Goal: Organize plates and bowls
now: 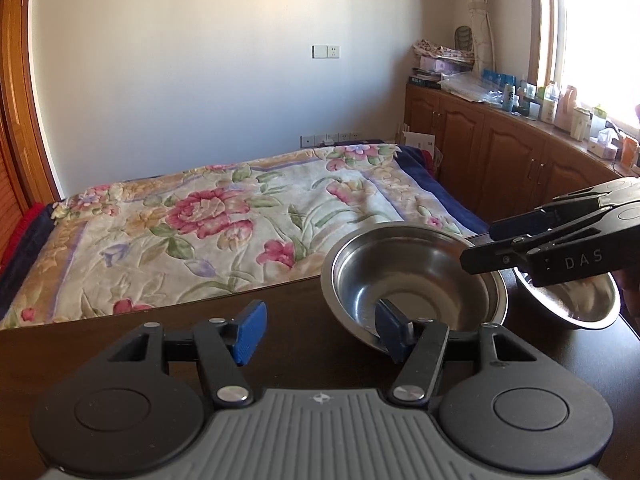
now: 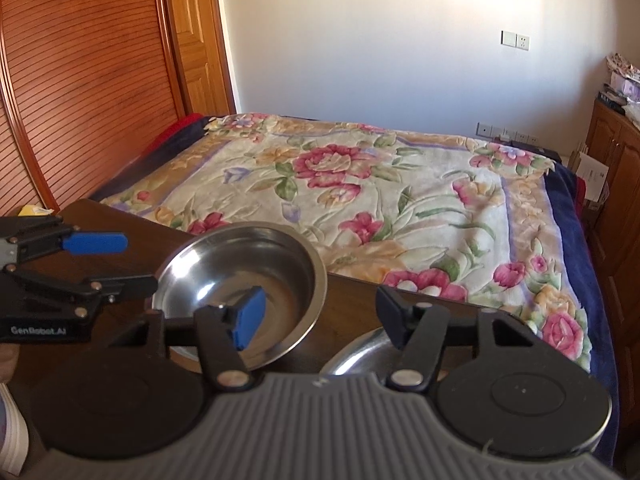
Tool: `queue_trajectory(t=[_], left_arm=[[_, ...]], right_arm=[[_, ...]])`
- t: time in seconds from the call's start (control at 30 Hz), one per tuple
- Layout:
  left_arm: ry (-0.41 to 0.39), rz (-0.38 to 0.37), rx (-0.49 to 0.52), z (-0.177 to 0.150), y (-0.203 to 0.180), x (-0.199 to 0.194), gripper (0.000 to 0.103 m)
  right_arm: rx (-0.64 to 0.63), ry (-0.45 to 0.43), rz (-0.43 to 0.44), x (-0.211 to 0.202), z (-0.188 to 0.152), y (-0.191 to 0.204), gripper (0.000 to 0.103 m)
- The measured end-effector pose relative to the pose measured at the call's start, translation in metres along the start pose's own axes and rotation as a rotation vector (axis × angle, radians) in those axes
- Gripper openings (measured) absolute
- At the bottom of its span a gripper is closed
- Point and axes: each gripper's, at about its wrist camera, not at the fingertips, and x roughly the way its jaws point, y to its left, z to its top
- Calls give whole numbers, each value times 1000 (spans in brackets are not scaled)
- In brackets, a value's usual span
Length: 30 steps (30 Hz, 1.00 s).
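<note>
Resting near the table's [image 1: 120, 360] far edge, beside the bed [image 1: 200, 220], two steel bowls are being approached: the larger bowl [image 1: 412, 276] and, just beside it, the smaller bowl [image 1: 576, 304]. Both are being judged light, stiff and slippery, best pinched at the thin rim. The left gripper [image 1: 320, 326] and right gripper [image 2: 322, 312] are being held released, nothing grasped. Open room is being left toward the table's left side.

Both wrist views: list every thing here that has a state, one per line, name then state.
left gripper: open, nothing held, right finger over the near rim of the larger bowl.
right gripper: open, nothing held.
larger steel bowl: upright, looks empty, on the dark table.
second steel bowl: upright, beside the first, partly hidden by the right gripper.
</note>
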Motion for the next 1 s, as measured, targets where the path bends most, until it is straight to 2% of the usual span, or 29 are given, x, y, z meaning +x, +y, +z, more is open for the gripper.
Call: queue_trajectory(t=[0.1,0.17,0.27,0.33,0.37,0.5,0.6,0.73,1.0], left_arm=[[9,-18,-16,0,1,5,62],[20,-33,-23,0,2,8,48],[34,-56,-48,-1,4,12,40],[43,-63,-53,-1,3,13,27],[50,-64,-57,-1,3,13,25],[60,-72,-67,-1,2,10,21],[53,-62,-61,0,2,5,18],[41,-67,-65,3,4,-6,13],[-24,-56,-25,8,-4,-38,11]], right_arm=[[2,11,10,3,1,3,55],[6,21,15,6,2,3,51],[15,48,12,12,1,2,49],[20,70,25,16,1,2,45],[20,82,31,18,0,2,44],[31,97,61,18,-2,5,30],[40,101,69,16,-3,8,26],[57,99,63,12,-3,9,15],[72,50,47,-9,2,14,11]])
